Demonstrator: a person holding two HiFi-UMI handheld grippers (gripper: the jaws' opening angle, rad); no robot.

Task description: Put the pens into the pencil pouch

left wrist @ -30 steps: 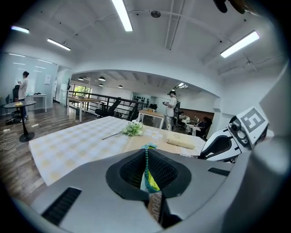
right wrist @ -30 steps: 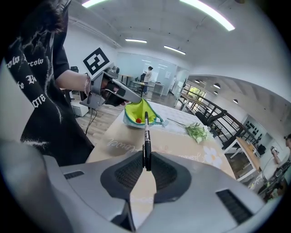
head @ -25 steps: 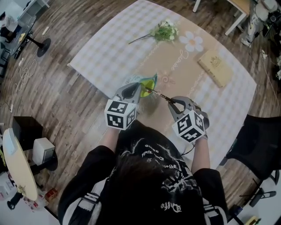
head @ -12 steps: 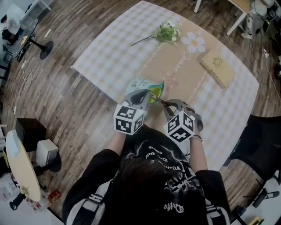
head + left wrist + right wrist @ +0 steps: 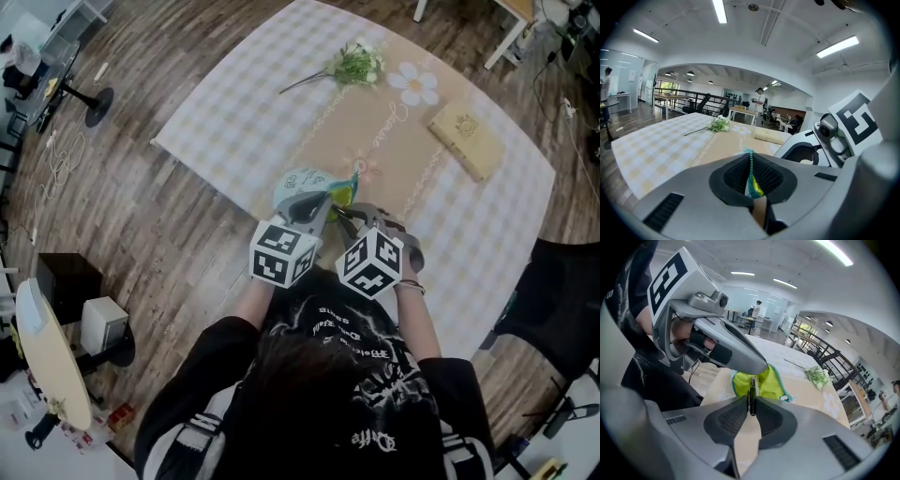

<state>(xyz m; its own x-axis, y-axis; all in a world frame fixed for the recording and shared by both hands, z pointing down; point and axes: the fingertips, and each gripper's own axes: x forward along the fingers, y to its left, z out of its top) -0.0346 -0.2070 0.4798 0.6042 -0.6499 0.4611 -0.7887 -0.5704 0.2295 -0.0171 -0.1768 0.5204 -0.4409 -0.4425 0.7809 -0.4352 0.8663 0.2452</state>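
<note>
L gripper clamps pouch; R gripper clamps pen at pouch mouth; tablecloth script illegible.

Open-plan office floor with lab-style rig gear around.
White ceiling with long fluorescent strip lights, grey-brown wood-plank floor, and a black metal railing along the far side of the hall. There's a glass-walled partition at the far left. White desks stand further back and a black swivel office chair sits close by. One person standing at the far desks, another by the glass. Rig clutter: a black stand on a round base and loose white cables on the floor. The near work surface is a table under a beige-and-white checked cloth.
</note>
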